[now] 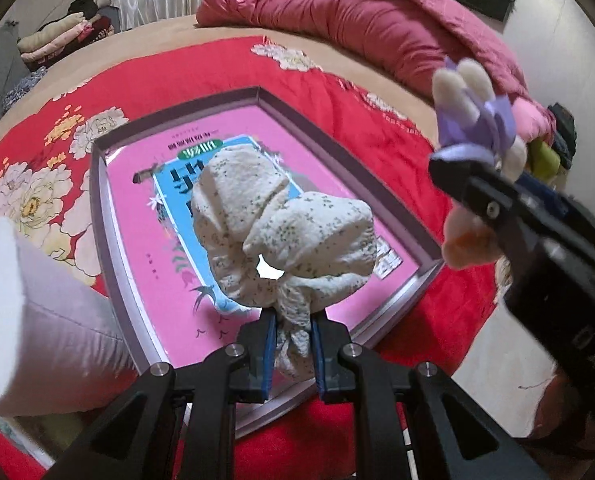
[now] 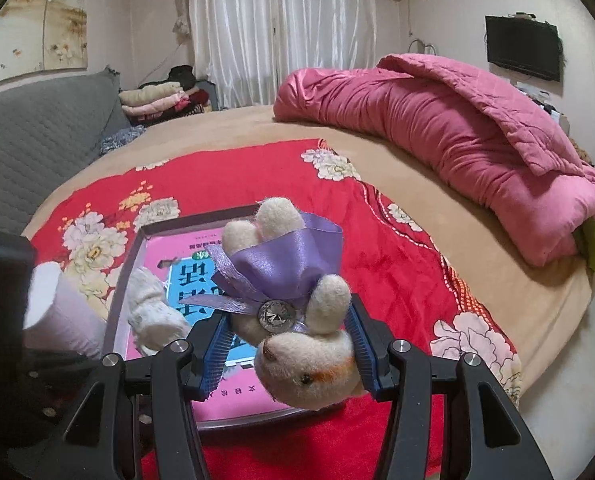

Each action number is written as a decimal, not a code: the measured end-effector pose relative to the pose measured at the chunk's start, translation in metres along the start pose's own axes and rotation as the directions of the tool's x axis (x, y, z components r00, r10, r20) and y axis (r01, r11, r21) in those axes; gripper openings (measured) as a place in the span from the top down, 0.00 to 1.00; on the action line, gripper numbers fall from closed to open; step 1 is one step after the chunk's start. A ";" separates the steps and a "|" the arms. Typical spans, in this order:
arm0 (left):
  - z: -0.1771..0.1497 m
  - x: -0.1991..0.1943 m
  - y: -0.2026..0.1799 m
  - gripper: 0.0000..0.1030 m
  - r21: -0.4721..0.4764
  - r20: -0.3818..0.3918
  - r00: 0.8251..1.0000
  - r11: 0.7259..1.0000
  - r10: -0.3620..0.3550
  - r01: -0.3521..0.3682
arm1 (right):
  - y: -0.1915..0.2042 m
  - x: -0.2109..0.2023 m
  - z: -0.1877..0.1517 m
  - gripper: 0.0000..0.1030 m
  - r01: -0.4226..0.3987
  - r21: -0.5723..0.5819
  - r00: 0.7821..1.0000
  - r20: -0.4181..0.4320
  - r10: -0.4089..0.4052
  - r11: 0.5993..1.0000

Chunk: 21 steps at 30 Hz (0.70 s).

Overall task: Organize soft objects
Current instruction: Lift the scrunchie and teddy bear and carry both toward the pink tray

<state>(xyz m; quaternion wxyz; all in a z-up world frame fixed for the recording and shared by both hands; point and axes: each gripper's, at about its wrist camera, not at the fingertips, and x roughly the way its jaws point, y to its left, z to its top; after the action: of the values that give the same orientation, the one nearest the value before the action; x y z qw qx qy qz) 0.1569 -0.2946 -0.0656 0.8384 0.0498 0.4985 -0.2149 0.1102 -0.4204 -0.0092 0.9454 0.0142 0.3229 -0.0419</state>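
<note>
Two handheld tools work above a bed (image 2: 225, 128) covered partly by a red floral sheet (image 2: 401, 264).

The left tool (image 1: 292, 344) is clamped on the knotted tail of a cream cloth bundle (image 1: 285, 220) speckled with small green flecks. Its blue pads press the twisted fabric from both sides, and the bulk of the bundle bulges out past the fingertips. The bundle hangs over a shallow grey tray (image 1: 177, 116) that lies on the red sheet. Inside the tray lies a pink book (image 1: 233, 128) with a blue panel and printed characters.

The right tool (image 2: 291, 346) grips a small beige plush rabbit (image 2: 309, 368) by its head, upside down, with its feet pointing away from the camera. The rabbit wears a shiny purple dress (image 2: 293, 260) with a round silver button at the neck. It hangs over the near right part of the tray (image 2: 201, 216). In the left view the rabbit (image 1: 465, 92) and the black right tool (image 1: 473, 184) show at the right edge, apart from the bundle.

A white sleeve (image 1: 25, 304) fills the lower left of the left view.

Further back on the bed lies a rolled pink quilt (image 2: 449, 120). Folded clothes (image 2: 157, 100) are stacked beside a grey sofa (image 2: 37, 144), in front of white curtains (image 2: 281, 32). A dark screen (image 2: 523, 52) hangs on the right wall.
</note>
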 end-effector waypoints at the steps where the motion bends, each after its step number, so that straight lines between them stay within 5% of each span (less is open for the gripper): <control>1: -0.002 0.003 0.001 0.85 0.000 -0.005 1.000 1.000 -0.003 0.003 | 0.001 0.002 -0.003 0.46 0.001 -0.004 1.000 -0.008 -0.001 1.000; 12: -0.011 0.016 0.011 0.85 -0.018 -0.040 0.999 1.000 -0.020 0.019 | 0.016 0.043 -0.019 0.46 0.038 -0.087 0.989 -0.138 -0.050 0.995; 21: -0.017 0.016 0.021 0.85 -0.051 -0.038 0.999 0.999 0.003 -0.005 | 0.028 0.069 -0.025 0.45 -0.007 -0.116 0.983 -0.183 -0.015 0.993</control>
<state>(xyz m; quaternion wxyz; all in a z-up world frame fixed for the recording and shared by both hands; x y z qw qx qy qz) 0.1582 -0.2755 -0.0906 0.8301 0.0335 0.5196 -0.1997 0.1518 -0.3964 -0.0718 0.9108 -0.0376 0.4105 -0.0235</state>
